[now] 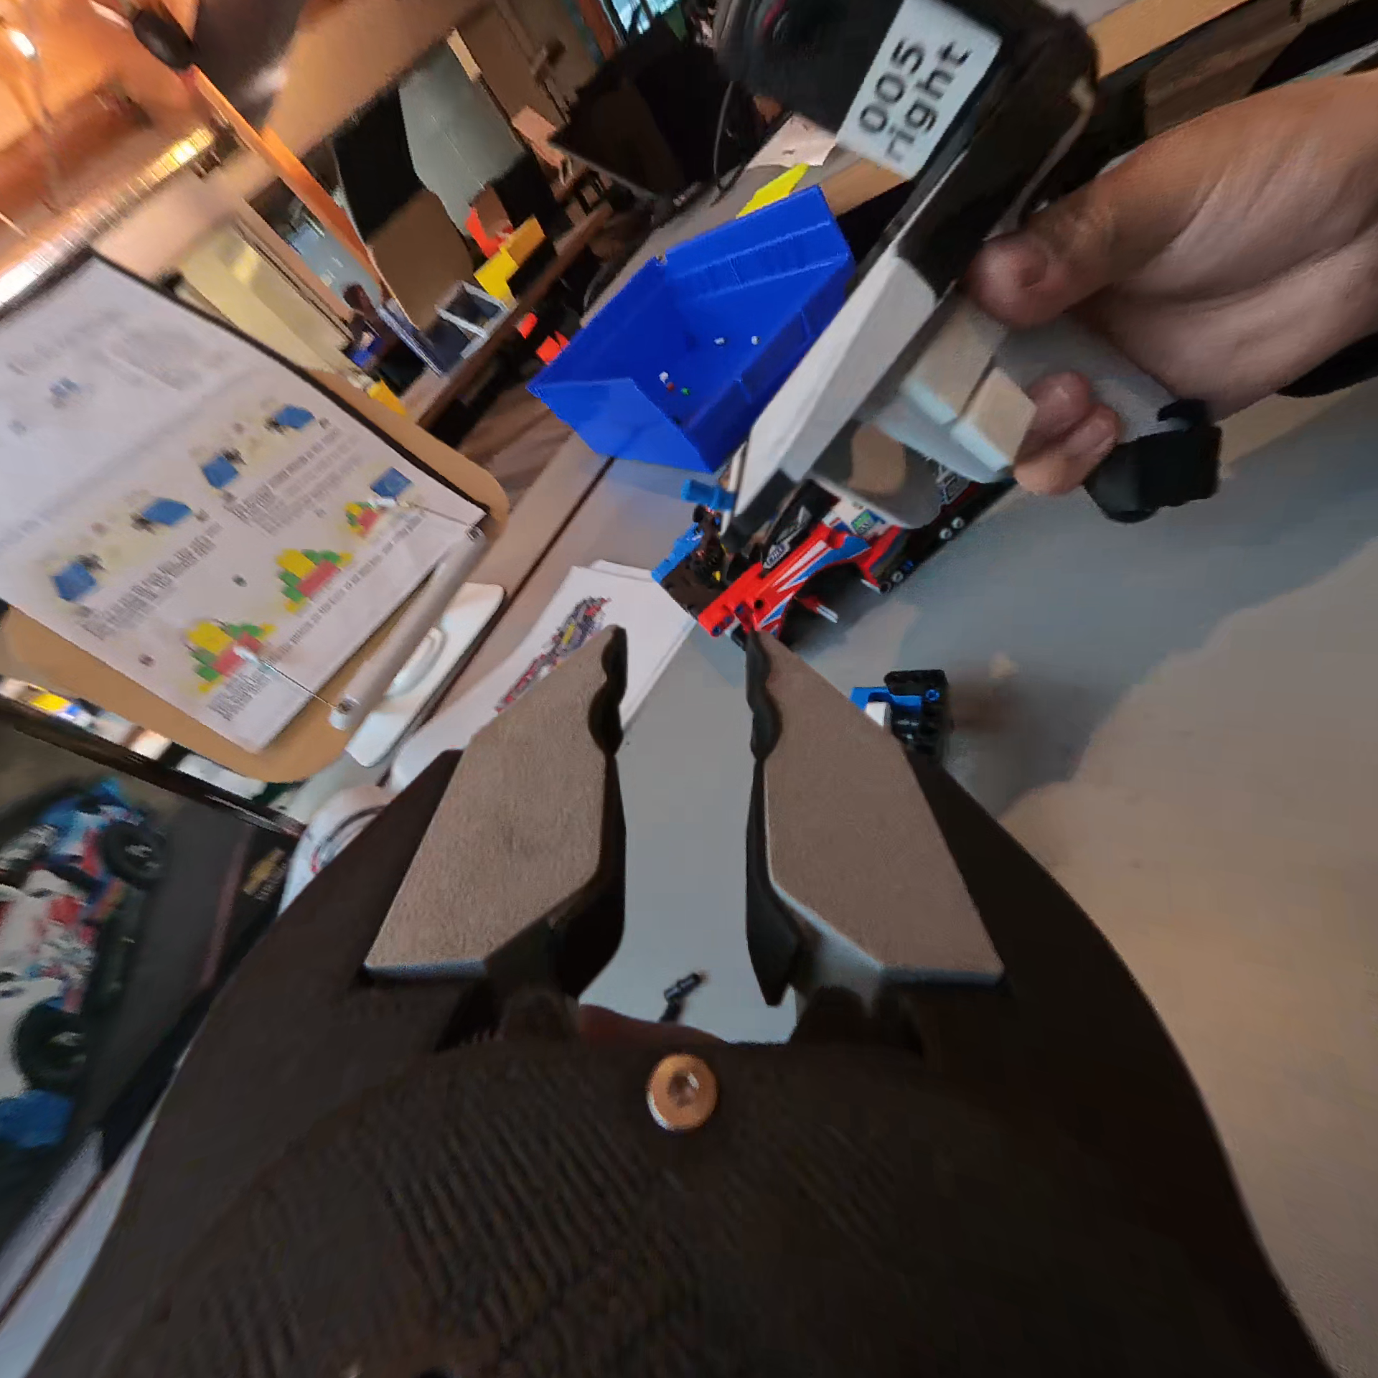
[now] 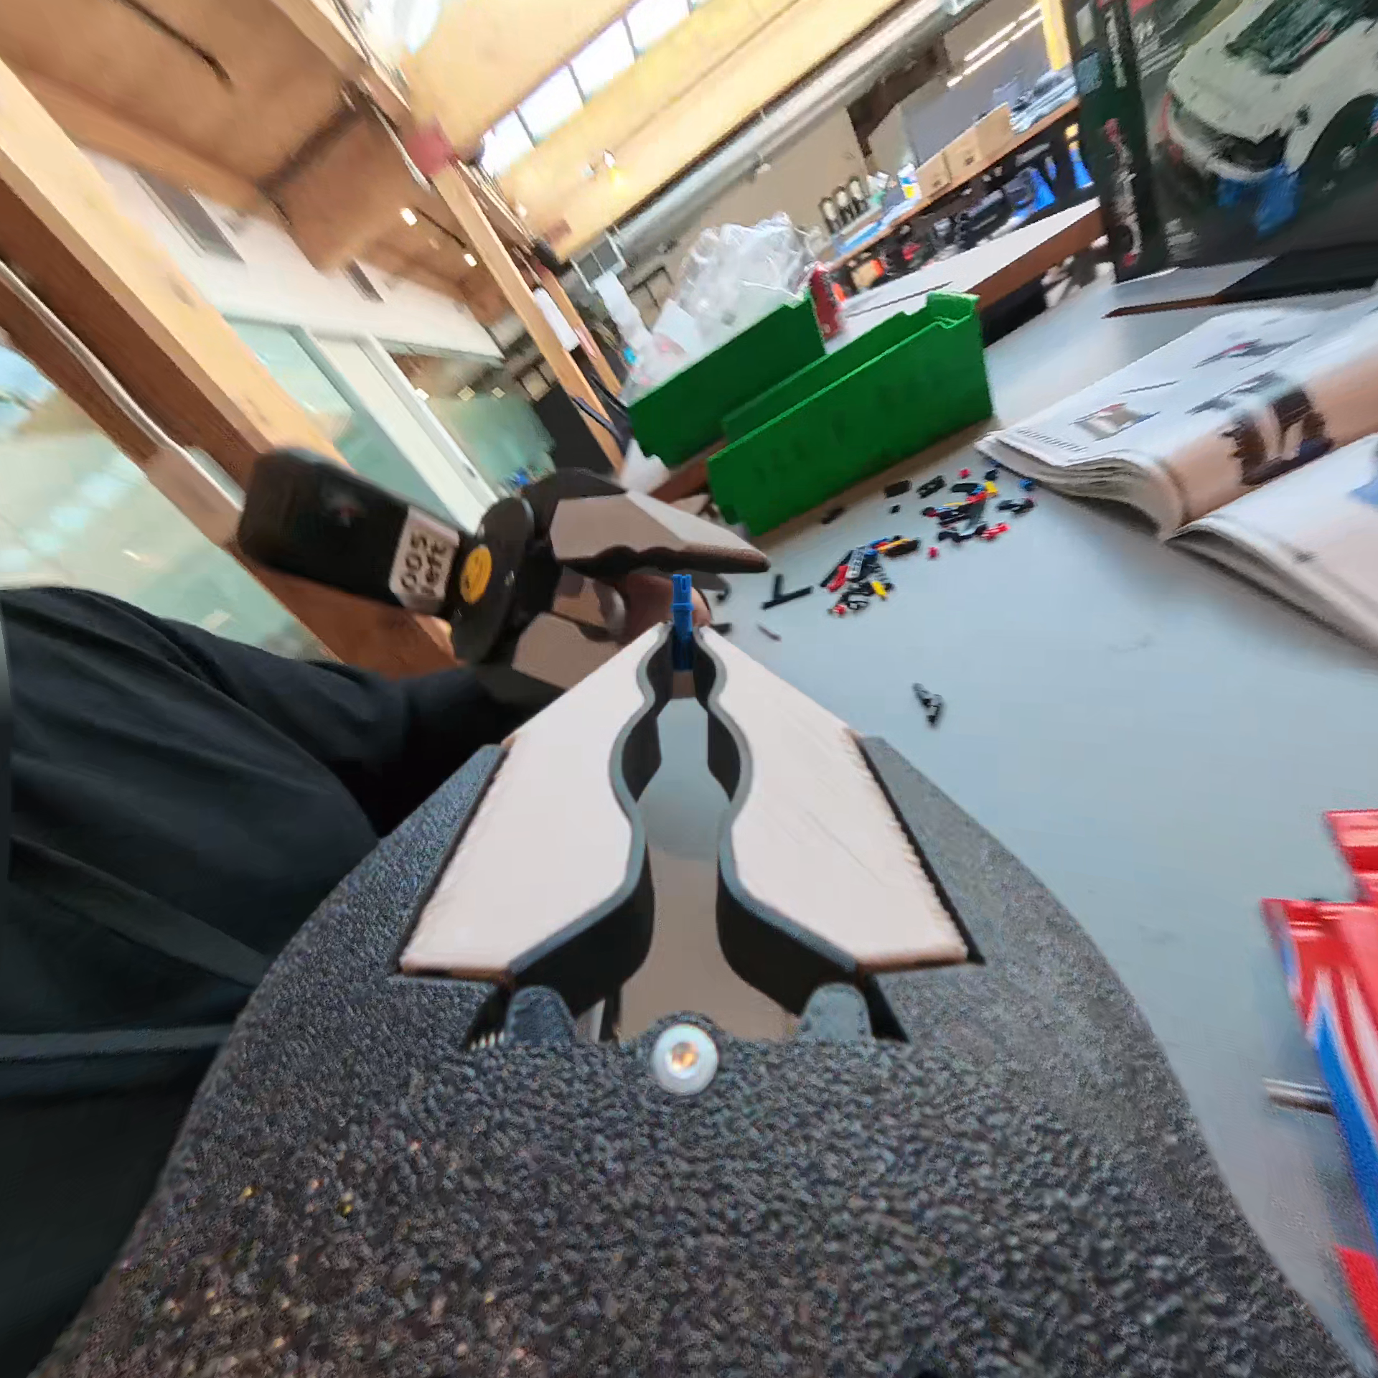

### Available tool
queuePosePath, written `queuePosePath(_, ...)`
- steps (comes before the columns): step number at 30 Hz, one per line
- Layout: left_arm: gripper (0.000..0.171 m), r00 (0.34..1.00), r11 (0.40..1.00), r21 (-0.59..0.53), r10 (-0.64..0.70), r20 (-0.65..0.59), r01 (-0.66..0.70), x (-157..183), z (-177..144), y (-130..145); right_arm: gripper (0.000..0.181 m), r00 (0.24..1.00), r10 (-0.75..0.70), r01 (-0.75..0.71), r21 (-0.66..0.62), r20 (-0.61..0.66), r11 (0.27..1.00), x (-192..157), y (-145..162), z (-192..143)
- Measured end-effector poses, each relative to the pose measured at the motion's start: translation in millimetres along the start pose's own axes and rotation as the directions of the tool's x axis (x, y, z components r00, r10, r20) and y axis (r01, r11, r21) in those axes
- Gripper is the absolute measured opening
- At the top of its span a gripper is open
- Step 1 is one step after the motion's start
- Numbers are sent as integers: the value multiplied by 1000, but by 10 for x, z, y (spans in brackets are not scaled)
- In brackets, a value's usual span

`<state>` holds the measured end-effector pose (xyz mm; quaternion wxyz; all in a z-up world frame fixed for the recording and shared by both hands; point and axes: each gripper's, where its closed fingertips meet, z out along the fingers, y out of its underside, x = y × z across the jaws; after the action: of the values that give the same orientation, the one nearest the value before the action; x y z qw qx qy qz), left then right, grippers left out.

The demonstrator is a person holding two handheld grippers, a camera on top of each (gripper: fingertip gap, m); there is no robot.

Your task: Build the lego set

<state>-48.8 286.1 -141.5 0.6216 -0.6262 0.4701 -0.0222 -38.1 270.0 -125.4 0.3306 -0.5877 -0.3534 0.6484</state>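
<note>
Right tongs [image 2: 680, 650] pinching blue pin [image 2: 680, 596] (for fitting); left tongs [image 1: 684, 647] parted, empty.
Car [image 1: 783, 574] at twelve o'clock, ahead of left tongs.

Workshop clutter around the grey table

A sheet on a wooden clipboard [image 1: 246, 514] stands at the table's left edge; clear plastic bags [image 2: 734, 268] are heaped beyond the far edge, with benches and cardboard boxes [image 2: 962, 153] behind.
</note>
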Motion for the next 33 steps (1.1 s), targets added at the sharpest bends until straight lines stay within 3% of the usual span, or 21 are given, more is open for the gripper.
queuePosePath(7, 35, 981, 983, 40, 174, 82, -178, 32, 49, -227, 4, 920, 342, -359, 60, 191, 931, -24, -18, 15)
queuePosePath(13, 24, 977, 977, 48, 206, 46, -209, 121, 84, -240, 5, 874, 426, -448, 49, 236, 892, 0, 52, 51)
queuePosePath(20, 23, 977, 976, 46, 212, 6, -212, 148, 73, -209, 5, 896, 396, -409, 26, 201, 912, 13, 103, 72)
queuePosePath(27, 22, 964, 975, 65, 219, -153, -211, 264, 9, -161, 9, 992, 123, -119, -147, 17, 982, 5, 198, 65)
queuePosePath(30, 22, 957, 972, 62, 235, -169, -228, 273, -4, -140, 20, 997, 76, -78, -186, -17, 979, 32, 174, 36)
queuePosePath(33, 22, 943, 963, 84, 268, -197, -256, 339, -34, -143, 21, 997, 82, -82, -205, -6, 975, 20, 183, 17)
